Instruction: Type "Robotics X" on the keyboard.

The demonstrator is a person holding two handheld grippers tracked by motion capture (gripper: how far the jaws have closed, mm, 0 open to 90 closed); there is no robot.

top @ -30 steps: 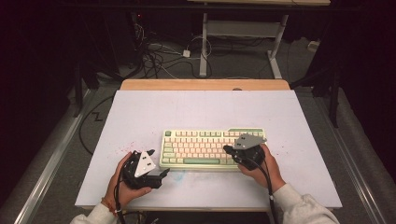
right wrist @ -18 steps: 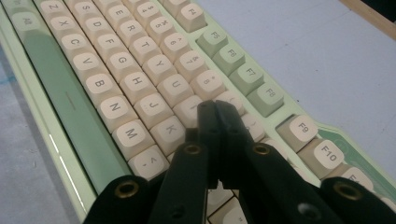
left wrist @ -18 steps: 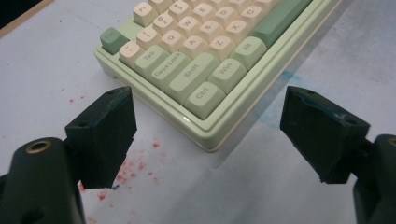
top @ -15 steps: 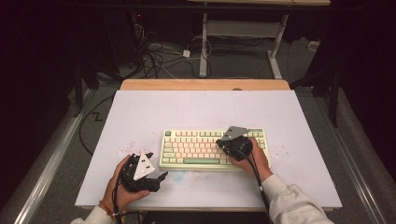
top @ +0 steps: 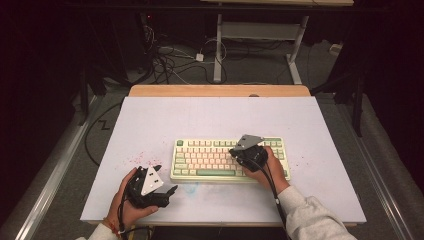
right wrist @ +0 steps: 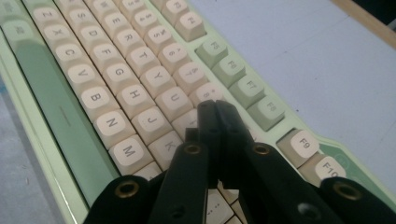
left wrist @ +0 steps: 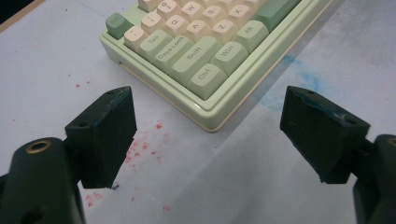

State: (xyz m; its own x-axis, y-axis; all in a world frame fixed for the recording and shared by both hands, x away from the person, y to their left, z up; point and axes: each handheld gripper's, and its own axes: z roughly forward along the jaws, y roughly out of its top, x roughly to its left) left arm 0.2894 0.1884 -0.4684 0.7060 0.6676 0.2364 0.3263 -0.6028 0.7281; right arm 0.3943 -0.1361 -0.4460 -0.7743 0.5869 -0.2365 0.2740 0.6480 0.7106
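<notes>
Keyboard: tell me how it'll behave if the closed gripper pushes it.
The keyboard looks rigid and lies flat, so it should slide, not tip. Keys probably depress under the right gripper. Pushed off-centre, it may rotate.

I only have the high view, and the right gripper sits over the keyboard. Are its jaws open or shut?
Observer: Shut. In the right gripper view the right gripper has its jaws pressed together, tips over the keyboard near the U and J keys.
Operator: And the left one?
Observer: The left gripper is wide open, jaws apart, holding nothing.
Operator: What is it pointing at?
Observer: The keyboard's near left corner, by the Ctrl key, seen between its jaws but apart from them.
Operator: Anything on the table there?
Observer: Red specks by the left jaw and a blue smudge beside the keyboard's front edge.
</notes>
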